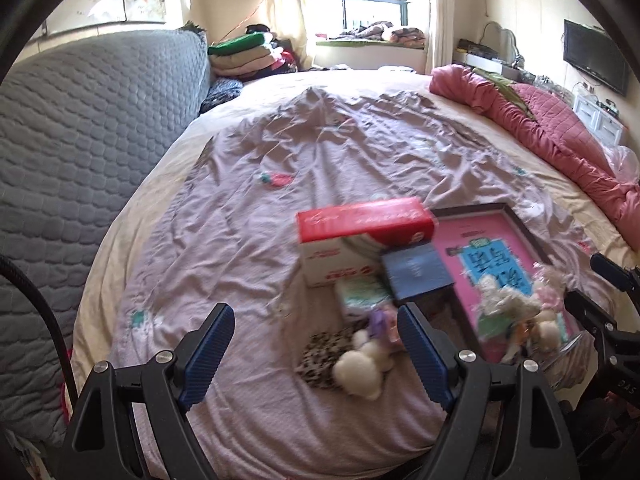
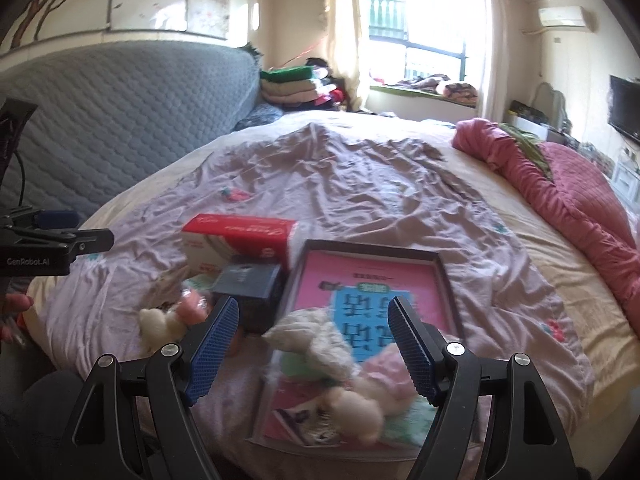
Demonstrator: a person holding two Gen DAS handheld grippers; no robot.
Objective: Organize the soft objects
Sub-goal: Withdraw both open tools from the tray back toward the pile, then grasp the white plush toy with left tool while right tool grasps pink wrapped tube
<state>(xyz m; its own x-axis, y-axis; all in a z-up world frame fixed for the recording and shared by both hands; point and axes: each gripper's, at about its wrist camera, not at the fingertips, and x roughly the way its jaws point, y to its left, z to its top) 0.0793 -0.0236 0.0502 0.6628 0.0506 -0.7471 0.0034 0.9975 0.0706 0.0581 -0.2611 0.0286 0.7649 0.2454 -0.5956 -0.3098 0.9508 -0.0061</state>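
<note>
Two grippers hung over the bed (image 1: 280,152). The left gripper (image 1: 316,344) stood spread, empty, one white plush toy (image 1: 362,368) between its fingers at six o'clock. The right gripper (image 2: 314,342), also spread and empty, framed two fluffy toys (image 2: 320,344) on one pink book (image 2: 368,280). One red-topped box (image 1: 364,220) and one dark blue box (image 1: 416,272) lay beside; their writing was too blurred to read. "GenRobot.AI" showed on the left gripper's side.

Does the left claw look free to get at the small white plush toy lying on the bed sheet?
Probably yes: the left claw is open, and the small white plush toy lies uncovered right between its fingers.
</note>
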